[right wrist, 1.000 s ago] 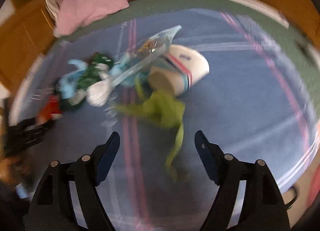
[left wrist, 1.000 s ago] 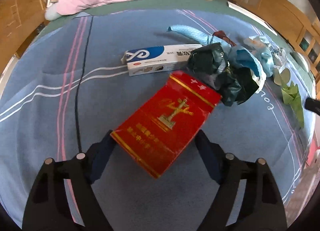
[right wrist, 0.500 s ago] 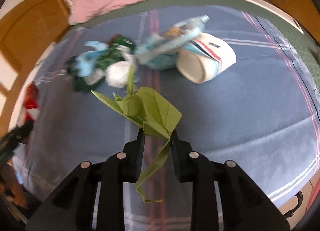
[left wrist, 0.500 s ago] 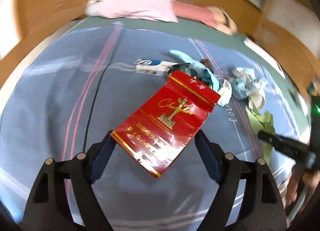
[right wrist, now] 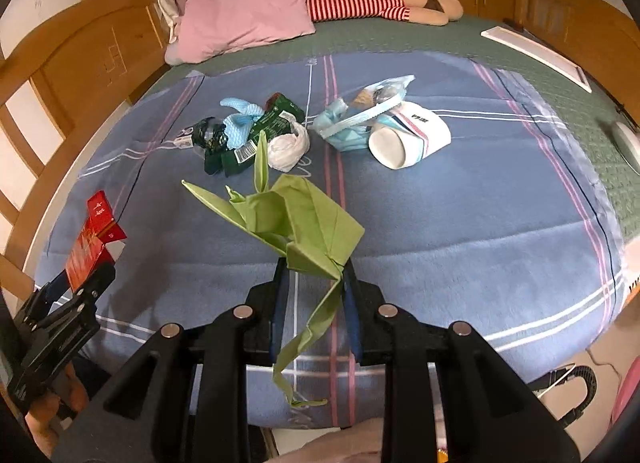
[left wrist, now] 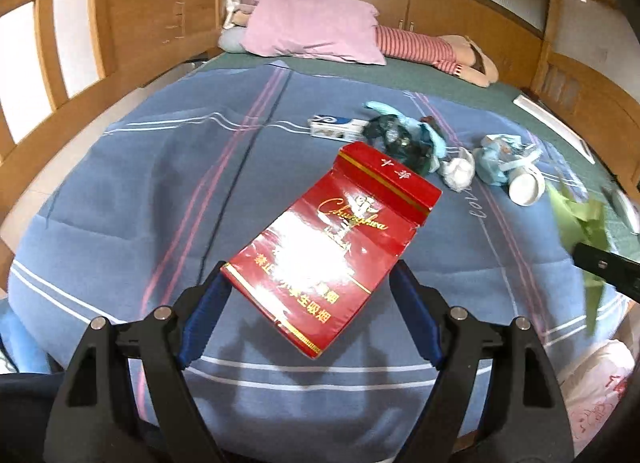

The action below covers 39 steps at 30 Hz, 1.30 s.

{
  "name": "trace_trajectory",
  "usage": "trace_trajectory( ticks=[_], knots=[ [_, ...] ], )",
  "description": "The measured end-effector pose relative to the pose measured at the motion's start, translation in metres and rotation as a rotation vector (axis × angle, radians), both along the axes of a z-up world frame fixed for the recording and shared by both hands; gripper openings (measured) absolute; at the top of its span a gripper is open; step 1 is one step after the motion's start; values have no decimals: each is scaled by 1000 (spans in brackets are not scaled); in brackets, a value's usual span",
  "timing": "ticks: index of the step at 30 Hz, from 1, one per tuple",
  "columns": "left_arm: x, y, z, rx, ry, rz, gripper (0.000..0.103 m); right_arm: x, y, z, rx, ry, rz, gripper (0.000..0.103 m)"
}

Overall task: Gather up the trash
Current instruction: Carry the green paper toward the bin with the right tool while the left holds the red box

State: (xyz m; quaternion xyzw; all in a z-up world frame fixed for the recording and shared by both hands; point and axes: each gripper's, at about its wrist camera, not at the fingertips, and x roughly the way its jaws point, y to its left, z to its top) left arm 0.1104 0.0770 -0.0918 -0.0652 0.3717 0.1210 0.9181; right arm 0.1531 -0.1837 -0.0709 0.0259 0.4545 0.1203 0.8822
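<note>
My left gripper point(left wrist: 310, 287) is shut on a red carton point(left wrist: 340, 239), held tilted above the blue blanket point(left wrist: 120, 223). My right gripper point(right wrist: 314, 267) is shut on a green folded paper point(right wrist: 304, 215), lifted off the blanket with a strip dangling below. In the right wrist view the left gripper point(right wrist: 68, 303) and the red carton point(right wrist: 90, 239) show at the left edge. The green paper point(left wrist: 580, 219) shows at the right edge of the left wrist view. Dark green wrappers point(right wrist: 272, 123), a white tissue point(right wrist: 288, 149), a light blue bag point(right wrist: 352, 123) and a paper cup point(right wrist: 408, 139) lie on the blanket.
A blue and white box point(left wrist: 336, 129) lies beyond the wrappers. A pink pillow point(right wrist: 244, 15) and a striped doll point(right wrist: 360, 3) lie at the head of the bed. Wooden bed frame point(left wrist: 140, 23) rises on the left. A white bag point(left wrist: 592, 383) sits off the bed's near right corner.
The right gripper went from open to shut on the green paper and lifted it off the blanket. The left gripper rose and drew back with the red carton.
</note>
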Motion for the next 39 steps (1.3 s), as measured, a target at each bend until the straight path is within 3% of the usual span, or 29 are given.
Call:
trace_trajectory(
  ticks=[9,20,39],
  knots=[
    [0,0,1,48,-23,-12,81,-15,14,0,4,8,-2,26],
    [4,3,-4,52,-10,-7,81,-22,35,2,16,7,26,26],
    [4,4,-4,37,-11,-15,81,-31,22,10,54,2,10,26]
  ],
)
